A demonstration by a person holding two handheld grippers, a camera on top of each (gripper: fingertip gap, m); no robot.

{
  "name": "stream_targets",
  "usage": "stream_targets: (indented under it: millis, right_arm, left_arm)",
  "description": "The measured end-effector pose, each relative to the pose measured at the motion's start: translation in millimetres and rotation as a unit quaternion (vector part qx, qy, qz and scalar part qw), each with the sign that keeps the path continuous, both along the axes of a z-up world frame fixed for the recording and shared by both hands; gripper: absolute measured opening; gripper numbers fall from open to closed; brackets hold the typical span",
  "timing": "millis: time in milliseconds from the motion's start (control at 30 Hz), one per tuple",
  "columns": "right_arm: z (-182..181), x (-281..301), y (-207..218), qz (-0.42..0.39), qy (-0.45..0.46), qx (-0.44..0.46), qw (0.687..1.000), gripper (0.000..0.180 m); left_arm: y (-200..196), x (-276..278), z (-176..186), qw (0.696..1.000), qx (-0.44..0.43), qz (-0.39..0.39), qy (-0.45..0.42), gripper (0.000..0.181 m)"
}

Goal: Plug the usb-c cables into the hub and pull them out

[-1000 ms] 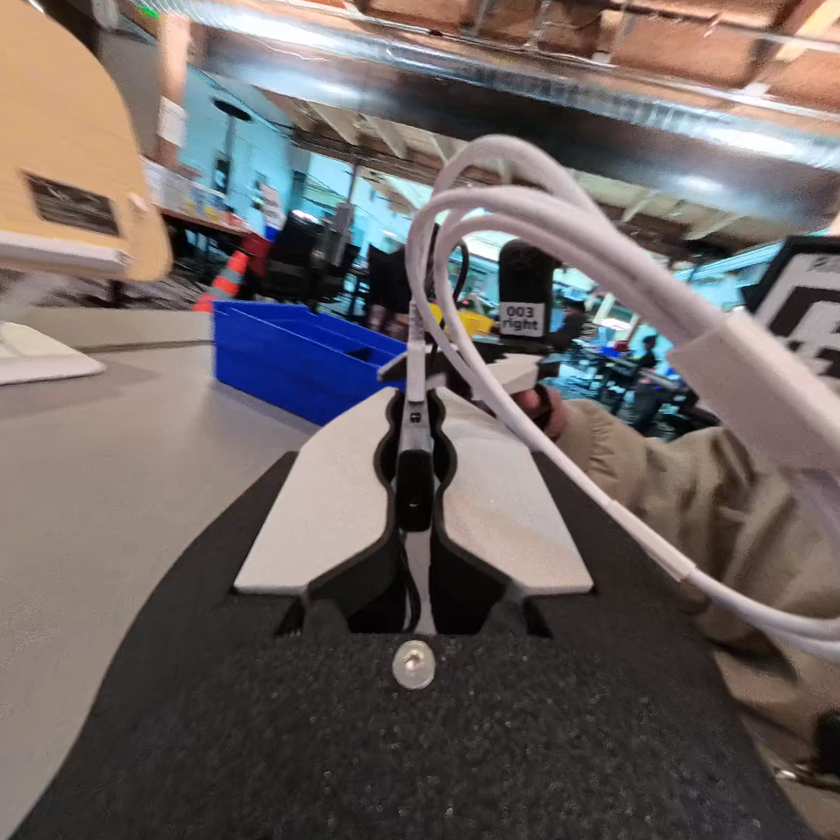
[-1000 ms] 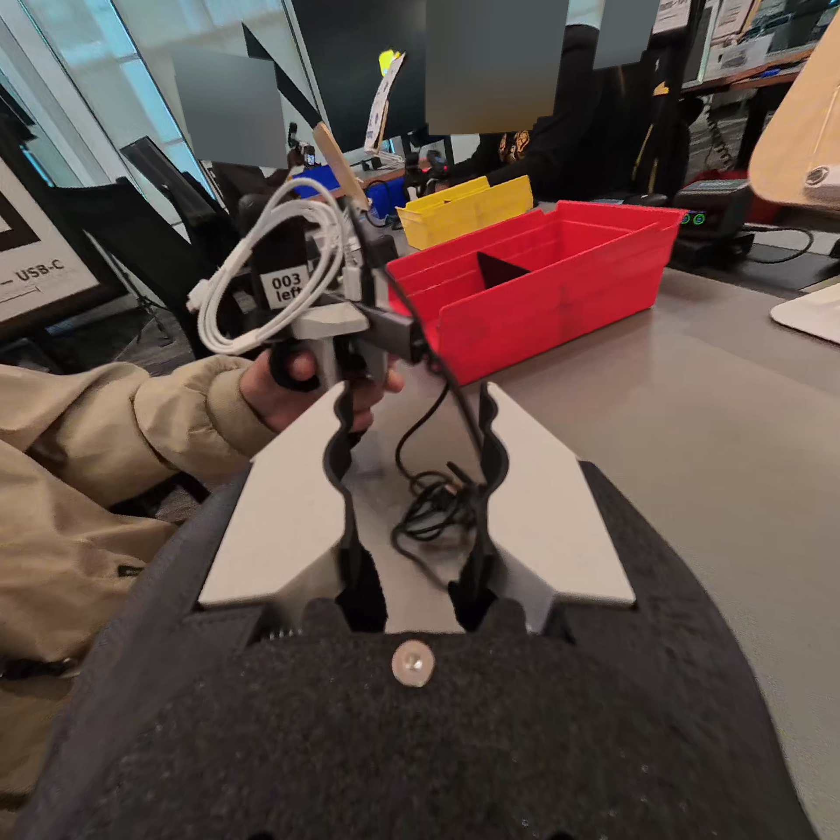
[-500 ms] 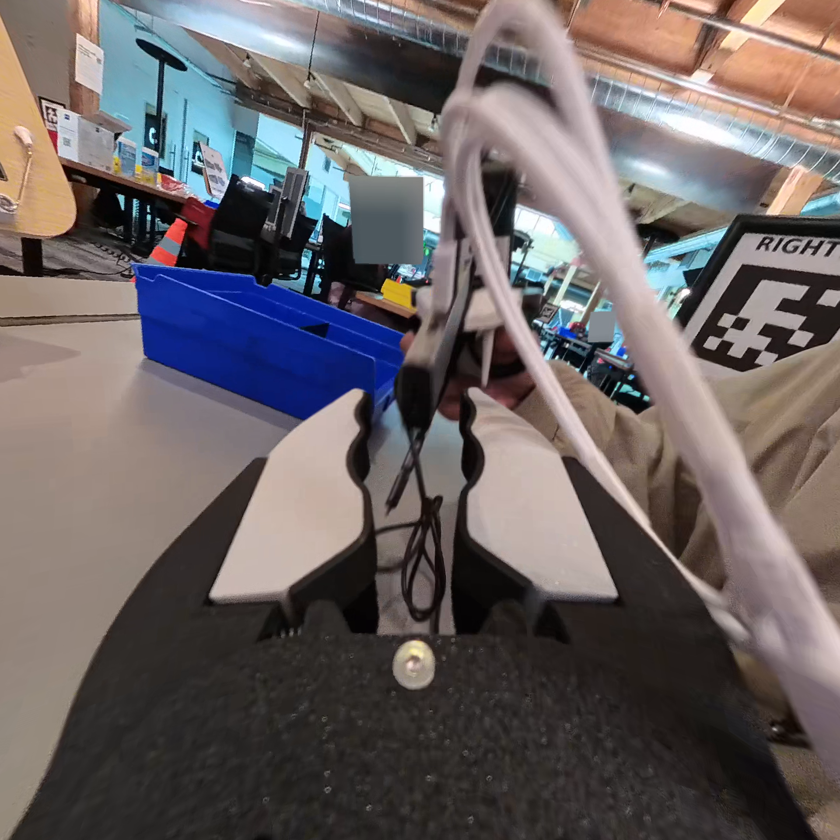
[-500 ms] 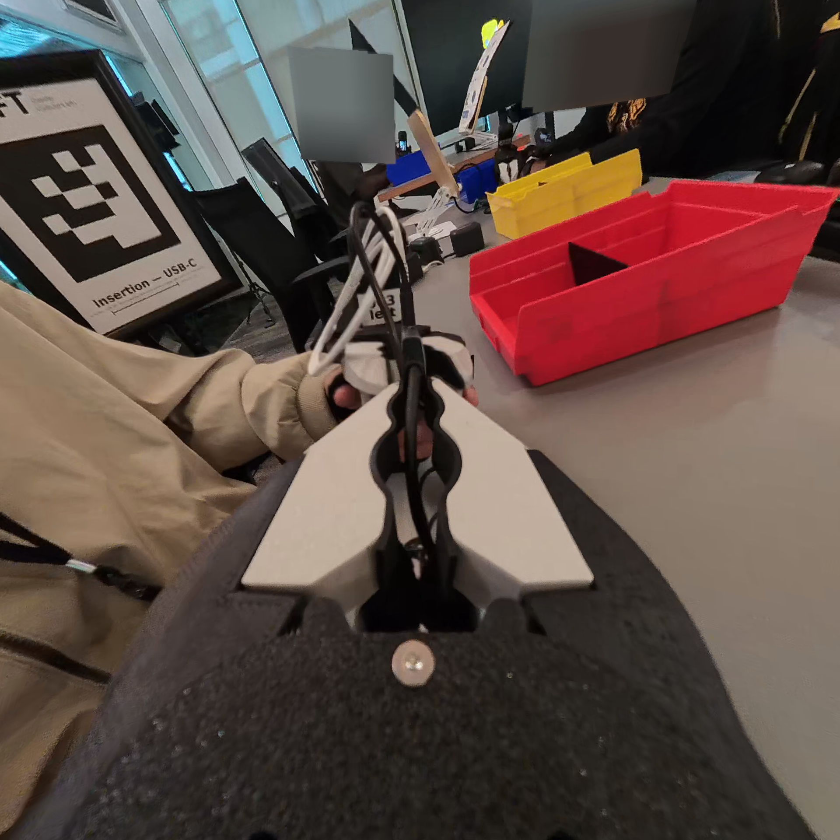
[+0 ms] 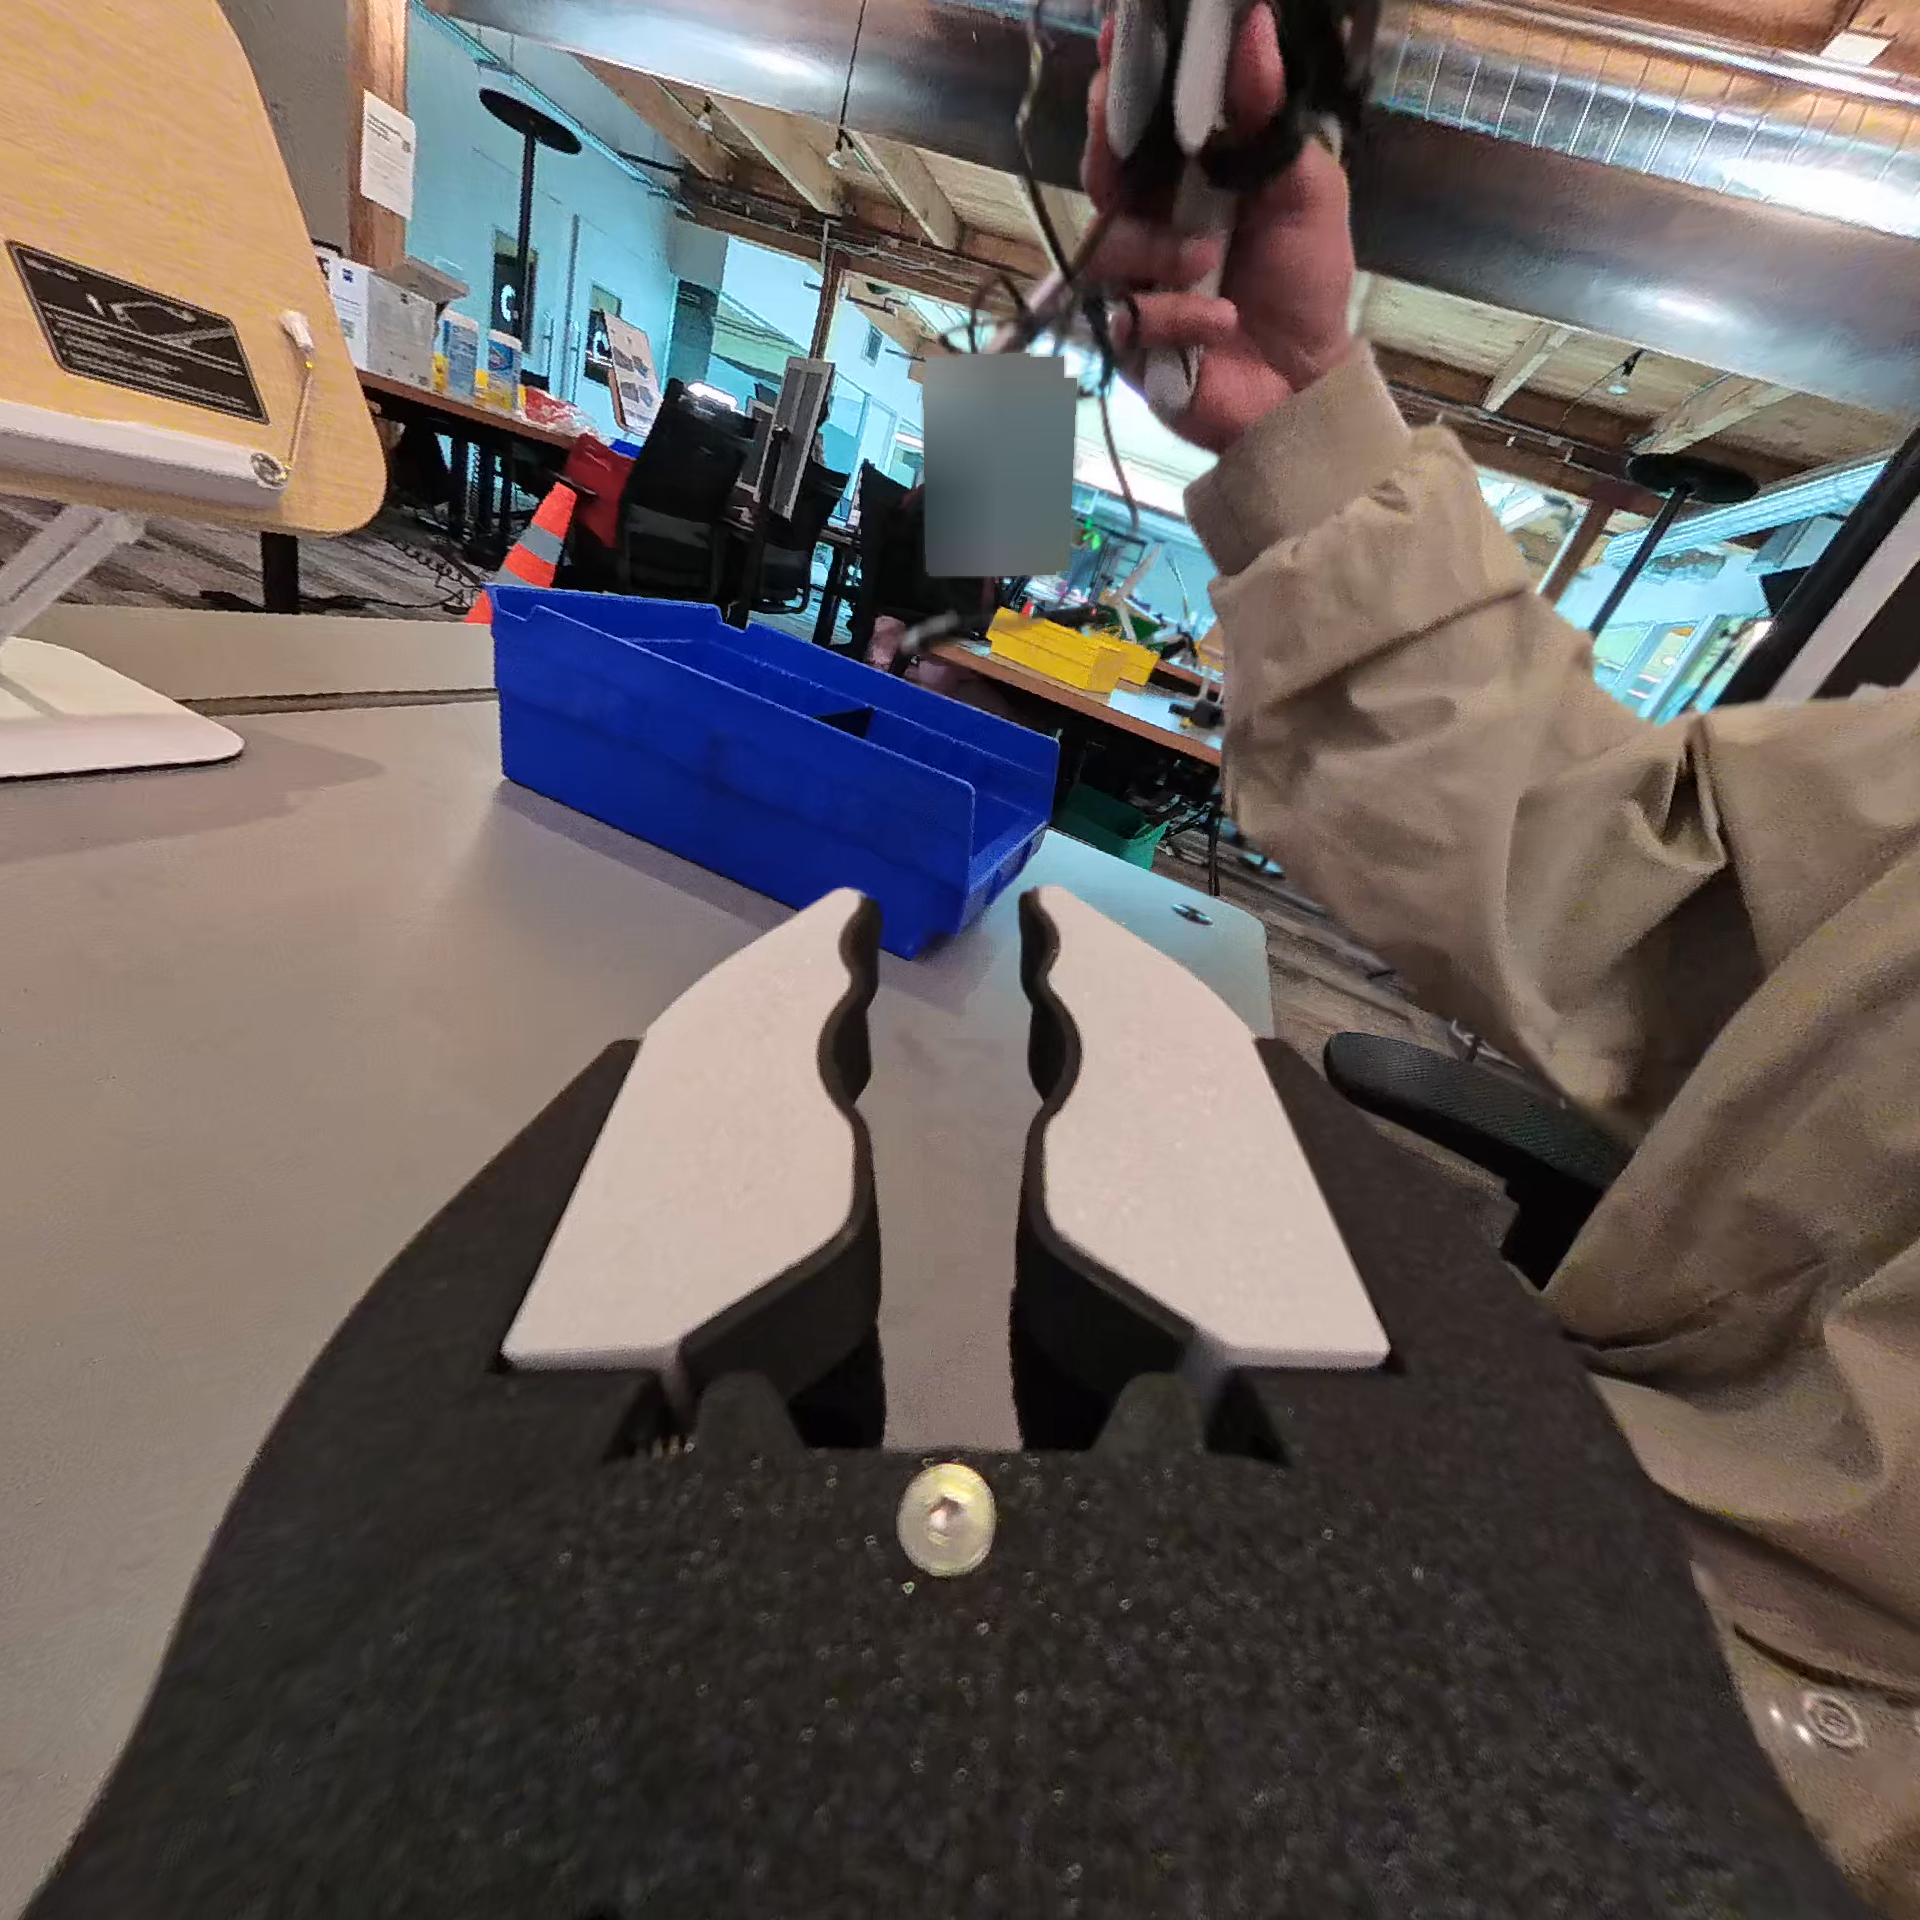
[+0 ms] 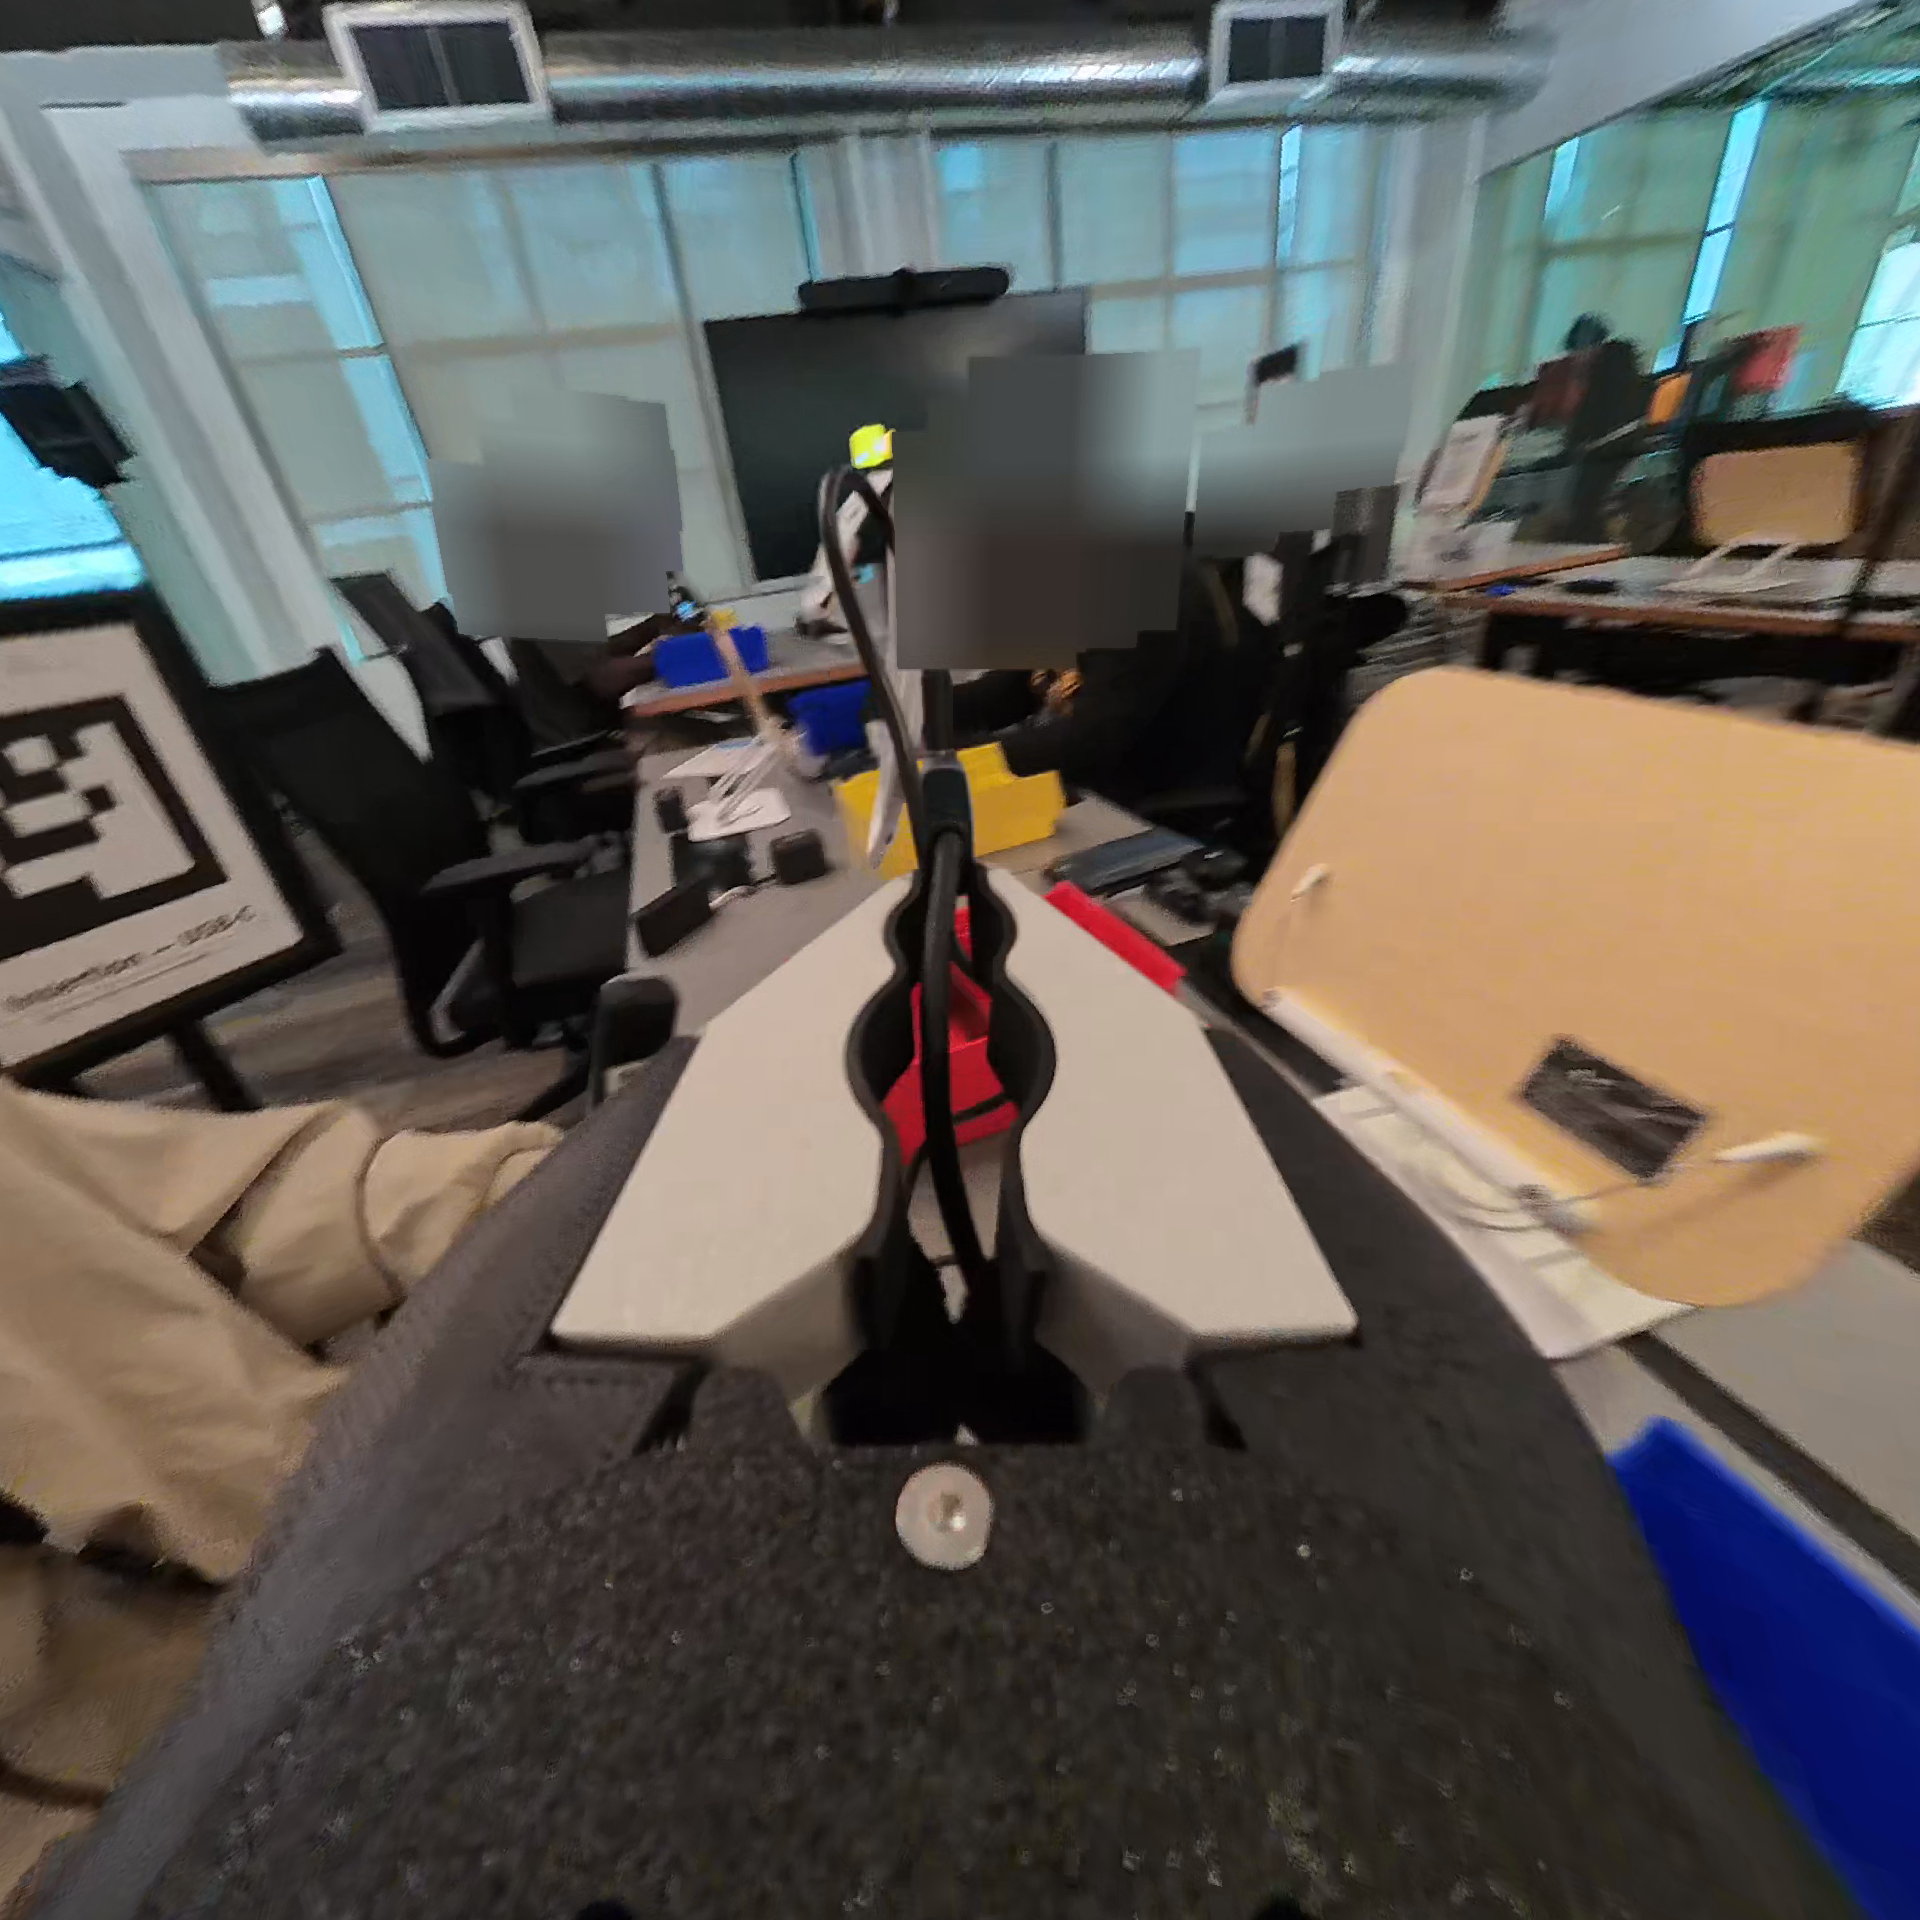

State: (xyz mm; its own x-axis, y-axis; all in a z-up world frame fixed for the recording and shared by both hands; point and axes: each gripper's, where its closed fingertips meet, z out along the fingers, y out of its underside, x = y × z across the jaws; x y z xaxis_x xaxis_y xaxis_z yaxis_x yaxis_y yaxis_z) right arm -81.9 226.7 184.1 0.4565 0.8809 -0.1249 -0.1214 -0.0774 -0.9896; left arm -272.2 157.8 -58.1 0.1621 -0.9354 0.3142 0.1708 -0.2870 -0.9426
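My left gripper (image 5: 945, 914) is open and empty, low over the grey table (image 5: 260, 1039). My right gripper (image 6: 940, 883) is shut on a black cable (image 6: 935, 997) that runs up between its fingers. The cable passes a thicker black end piece (image 6: 943, 795) and loops upward. A white piece (image 6: 883, 800) hangs just behind it; I cannot tell what it is. In the left wrist view the right gripper (image 5: 1184, 114) is held high by a hand (image 5: 1268, 270), blurred, with thin dark cable strands (image 5: 1049, 301) dangling below. The hub is not clearly visible.
A blue bin (image 5: 769, 769) stands on the table ahead of the left gripper. It also shows at the right wrist view's lower right (image 6: 1766, 1683). A red bin (image 6: 1112, 925) lies beyond the right fingers. A tilted wooden board on a white stand (image 5: 156, 260) (image 6: 1558, 987) is nearby. A tan sleeve (image 5: 1507, 779) fills the right. Some 30 cm of space lies between my two pairs of fingers.
The left gripper opened and let go of the hub with its white cables. The right gripper shut on the black cable and rose high. The left gripper now sits low and empty.
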Motion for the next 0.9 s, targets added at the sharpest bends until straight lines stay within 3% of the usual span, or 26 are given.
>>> stream_targets:
  millis: [100,200,267,367,467,533,633,900]
  right_arm:
    - [25.5,58.9,38.2,-0.081,0.004,0.007,0.997,0.006]
    - [18.4,106.6,72.4,-0.137,0.003,-0.009,0.991,0.006]
    - [-9.2,127.5,91.9,-0.153,0.004,-0.032,0.988,0.006]
    - [-79.6,156.8,117.8,-0.184,-0.033,-0.074,0.980,0.007]
    - [-150.8,189.2,123.2,-0.184,-0.070,-0.158,0.968,0.007]
    - [-179.1,212.6,120.5,-0.188,-0.067,-0.207,0.958,0.007]
    - [-200.7,224.1,112.0,-0.182,-0.090,-0.241,0.949,0.006]
    - [-240.1,188.3,128.2,-0.163,-0.324,-0.264,0.894,0.007]
  left_arm:
    - [-0.6,0.1,-0.1,1.000,0.008,-0.001,0.002,0.024]
    - [-1.5,4.2,-1.8,1.000,0.006,-0.008,0.005,0.024]
    - [-4.3,7.4,-4.4,1.000,0.010,-0.015,0.014,0.024]
    - [-9.3,9.9,-6.5,0.999,0.025,-0.019,0.028,0.023]
    - [-12.5,10.5,-8.5,0.998,0.035,-0.022,0.037,0.022]
    - [-12.6,10.8,-8.7,0.998,0.037,-0.022,0.039,0.021]
    - [-10.3,12.7,-8.6,0.999,0.034,-0.024,0.034,0.018]
    - [-9.3,24.8,-12.8,0.998,0.032,-0.039,0.042,0.018]
